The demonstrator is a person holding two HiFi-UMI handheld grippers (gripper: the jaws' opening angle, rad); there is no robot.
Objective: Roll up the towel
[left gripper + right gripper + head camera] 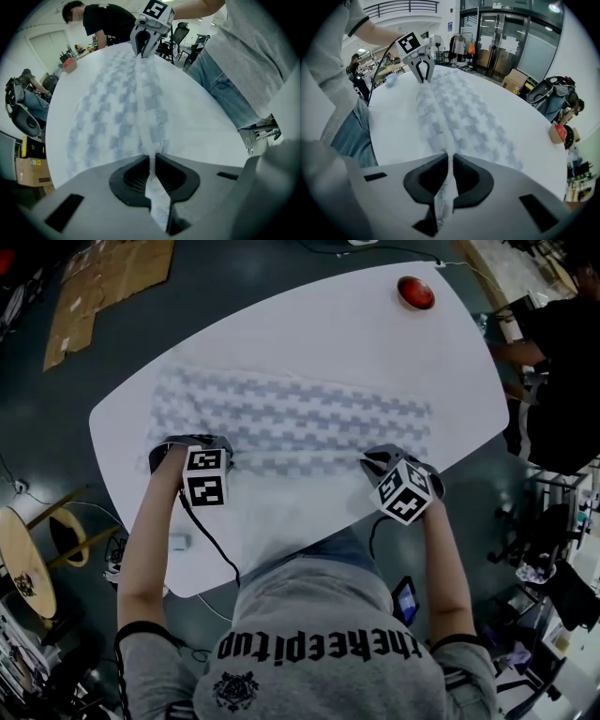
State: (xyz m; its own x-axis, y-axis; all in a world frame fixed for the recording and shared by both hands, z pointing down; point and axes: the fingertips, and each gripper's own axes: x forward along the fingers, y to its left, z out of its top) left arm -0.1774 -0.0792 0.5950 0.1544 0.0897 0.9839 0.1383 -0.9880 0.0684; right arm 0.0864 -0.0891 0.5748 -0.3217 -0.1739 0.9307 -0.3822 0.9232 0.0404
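Both bare forearms (150, 531) reach out from the near edge of the head view, one to each end of the towel's near side. The left gripper (192, 451) stands almost straight down over the near left corner of the towel (291, 413). The right gripper (386, 463) leans a little, its marker cube (405, 491) tipped toward the near right. The towel, pale with a grey check, lies spread lengthwise across the middle of the white counter (309, 324). Its near long edge is gathered into a raised ridge that runs from one gripper to the other. In the left gripper view the fingers (131, 178) are narrow, clamped on a strip of the towel that passes between them. In the right gripper view the fingers (424, 180) pinch the cloth the same way, nearly together.

From the head view the fingertips and the held corners are hidden under the gripper bodies and cubes, and the hands themselves cannot be made out. The towel's check is washed out against the counter, so its near edge is hard to trace there. A red round thing (415, 292) sits at the far right of the counter. A bystander in black (562, 343) is cut off by the right edge
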